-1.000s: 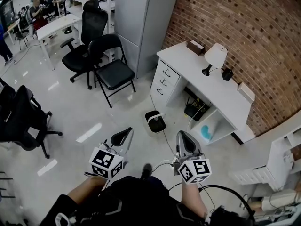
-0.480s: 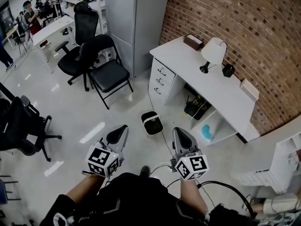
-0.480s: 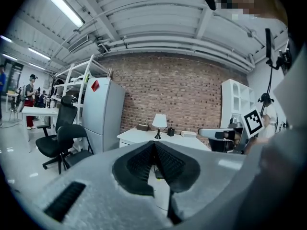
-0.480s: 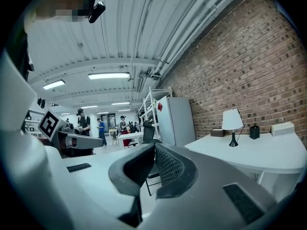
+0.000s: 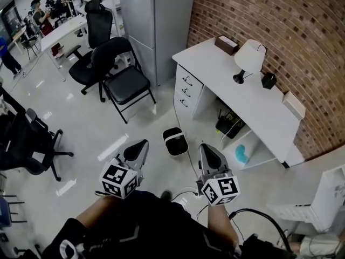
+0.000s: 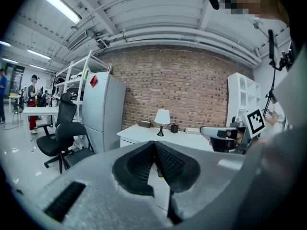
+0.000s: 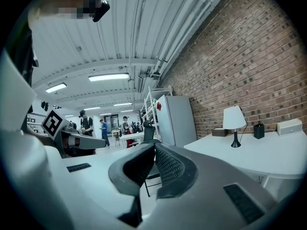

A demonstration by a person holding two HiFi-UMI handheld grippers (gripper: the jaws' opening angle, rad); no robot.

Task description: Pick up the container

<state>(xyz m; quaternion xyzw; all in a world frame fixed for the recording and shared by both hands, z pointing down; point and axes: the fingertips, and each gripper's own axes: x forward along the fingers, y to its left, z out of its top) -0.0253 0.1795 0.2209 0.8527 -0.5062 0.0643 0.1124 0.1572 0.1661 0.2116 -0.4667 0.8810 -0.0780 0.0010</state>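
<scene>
Left gripper [image 5: 139, 146] and right gripper [image 5: 207, 150] have advanced toward one container [image 5: 175, 141]; both jaw pairs together, empty. One desk [image 5: 237, 99], one lamp [image 5: 249, 55] beyond.

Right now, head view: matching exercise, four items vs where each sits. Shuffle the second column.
Items:
1. container
2. lamp
3. turquoise object
4. folding chair

Places:
A. on top of the white desk
B. in the open compartment under the desk
C. on the floor, in front of the desk drawers
D. next to the grey cabinet

Pairs: 1-C, 2-A, 3-B, 4-D
</scene>
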